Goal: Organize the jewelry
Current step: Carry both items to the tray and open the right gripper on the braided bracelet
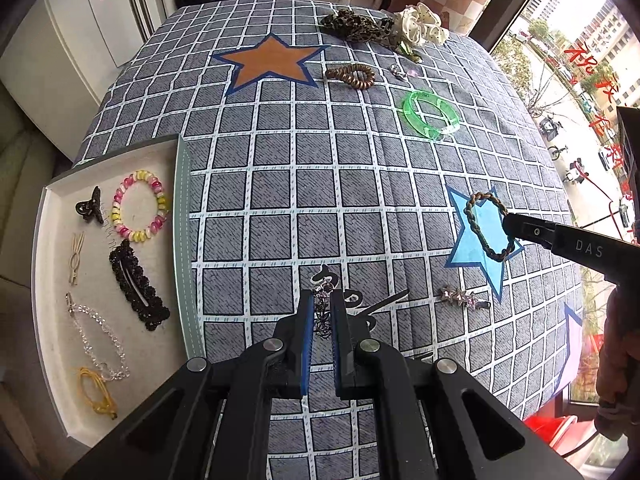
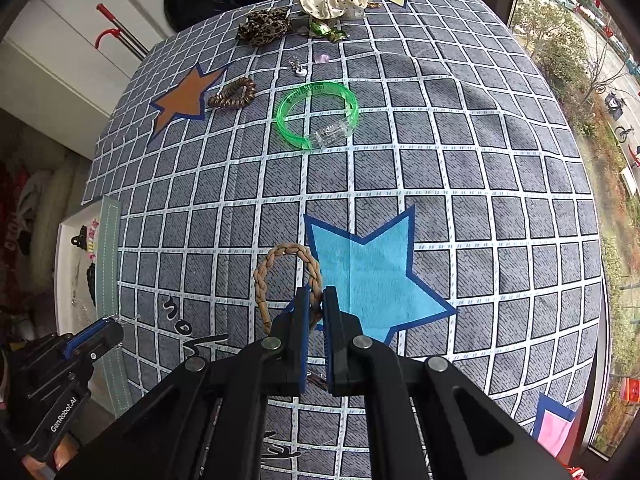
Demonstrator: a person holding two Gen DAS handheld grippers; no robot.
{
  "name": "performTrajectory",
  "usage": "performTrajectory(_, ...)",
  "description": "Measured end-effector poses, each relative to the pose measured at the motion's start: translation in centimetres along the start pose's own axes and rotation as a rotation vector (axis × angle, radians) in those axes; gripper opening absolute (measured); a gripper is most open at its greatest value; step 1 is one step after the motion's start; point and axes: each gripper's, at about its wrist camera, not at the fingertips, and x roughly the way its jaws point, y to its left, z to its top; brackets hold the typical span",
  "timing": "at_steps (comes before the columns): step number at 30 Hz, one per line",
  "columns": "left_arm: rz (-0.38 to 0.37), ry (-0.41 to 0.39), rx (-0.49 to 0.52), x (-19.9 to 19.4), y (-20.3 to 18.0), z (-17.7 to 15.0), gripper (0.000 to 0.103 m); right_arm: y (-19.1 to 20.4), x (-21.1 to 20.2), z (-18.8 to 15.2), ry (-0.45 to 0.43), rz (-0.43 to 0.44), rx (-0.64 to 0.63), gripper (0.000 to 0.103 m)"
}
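Right gripper (image 2: 316,300) pinches the braided bracelet (image 2: 288,276) at the blue star (image 2: 372,272); left gripper (image 1: 323,312) clamps a small dark jewelry piece (image 1: 323,308) beside the tray (image 1: 184,216)

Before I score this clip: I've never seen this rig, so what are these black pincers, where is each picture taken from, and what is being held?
A person holds two hand-held grippers; a fisheye camera on each looks along its fingers. In the left view, the left gripper pinches a small sparkly black clip just off the tray, which already holds bracelets and clips. In the right view, the right gripper grips a braided cord bracelet beside the blue star print. Still on the checked cloth: a green bangle, a brown coil tie and scrunchies.
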Motion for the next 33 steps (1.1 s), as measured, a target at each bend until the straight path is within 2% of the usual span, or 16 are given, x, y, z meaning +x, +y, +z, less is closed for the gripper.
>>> performTrajectory(14, 0.044, -0.054, -0.124, -2.7, 6.3, -2.1, 0.015, 8.7, -0.5, 0.6, -0.004, 0.078, -0.152, 0.007)
performTrajectory(33, 0.182, -0.086, -0.395, -3.8, 19.2, -6.4, 0.015, 24.2, 2.6, -0.1, 0.061, 0.198, -0.418, 0.007)
